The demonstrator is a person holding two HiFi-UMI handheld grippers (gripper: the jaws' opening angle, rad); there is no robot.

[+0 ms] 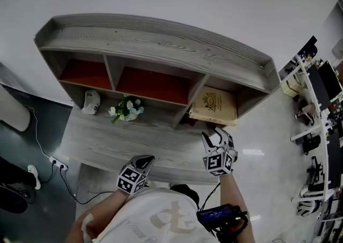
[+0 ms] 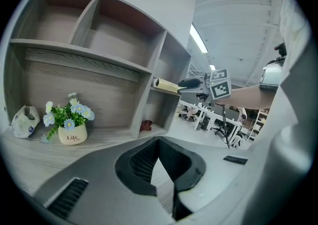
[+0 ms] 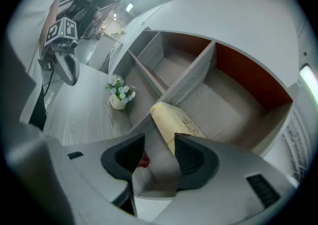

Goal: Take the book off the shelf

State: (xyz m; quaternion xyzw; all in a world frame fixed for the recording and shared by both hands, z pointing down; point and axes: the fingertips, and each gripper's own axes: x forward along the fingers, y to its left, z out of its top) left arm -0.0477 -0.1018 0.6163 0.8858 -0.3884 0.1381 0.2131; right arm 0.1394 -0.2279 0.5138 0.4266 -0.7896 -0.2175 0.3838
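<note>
A tan book (image 1: 214, 107) lies flat in the grey shelf unit's (image 1: 161, 35) right-hand compartment, its near end jutting past the shelf front. My right gripper (image 1: 216, 133) is just in front of that end, jaws open; in the right gripper view the book (image 3: 174, 119) lies ahead of my right gripper (image 3: 160, 142), its near corner by the right jaw, with nothing pressed between them. My left gripper (image 1: 144, 160) hovers over the desk's front edge, shut and empty. The left gripper view shows my left gripper (image 2: 159, 142) shut, with the book (image 2: 166, 85) far off.
On the desk top (image 1: 107, 140) stand a small flower pot (image 1: 126, 110) and a white object (image 1: 90, 101). A small red thing (image 2: 145, 125) lies under the book's compartment. Office desks and chairs (image 1: 316, 102) fill the right. A power strip (image 1: 56, 164) lies on the floor at the left.
</note>
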